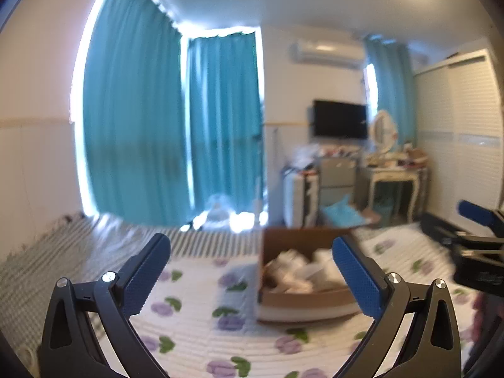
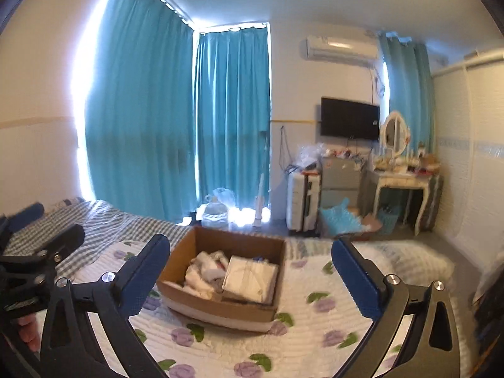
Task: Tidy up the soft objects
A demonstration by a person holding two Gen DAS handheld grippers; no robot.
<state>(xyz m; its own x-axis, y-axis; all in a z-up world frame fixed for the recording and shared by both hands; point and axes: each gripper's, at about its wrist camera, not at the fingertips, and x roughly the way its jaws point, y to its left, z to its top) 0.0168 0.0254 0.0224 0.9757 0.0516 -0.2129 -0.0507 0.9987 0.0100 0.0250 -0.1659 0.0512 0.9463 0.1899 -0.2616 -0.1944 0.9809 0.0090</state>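
Observation:
A brown cardboard box point(image 2: 220, 307) sits on the bed. It holds folded white and pink soft items point(image 2: 249, 278). In the left wrist view the box point(image 1: 302, 297) is blurred, ahead and right of centre. My left gripper point(image 1: 252, 278) is open and empty, held above the quilt. My right gripper point(image 2: 250, 278) is open and empty, in front of the box and above it. The left gripper also shows at the left edge of the right wrist view point(image 2: 41, 252). The right gripper shows at the right edge of the left wrist view point(image 1: 472, 239).
The bed has a white quilt with purple flowers point(image 2: 252, 340) and a checked sheet point(image 2: 104, 223) beyond it. Teal curtains point(image 2: 176, 119) hang behind. A water bottle point(image 2: 214, 211), a suitcase point(image 2: 303, 200), a dressing table point(image 2: 403, 186) and a wall TV point(image 2: 349, 123) stand past the bed.

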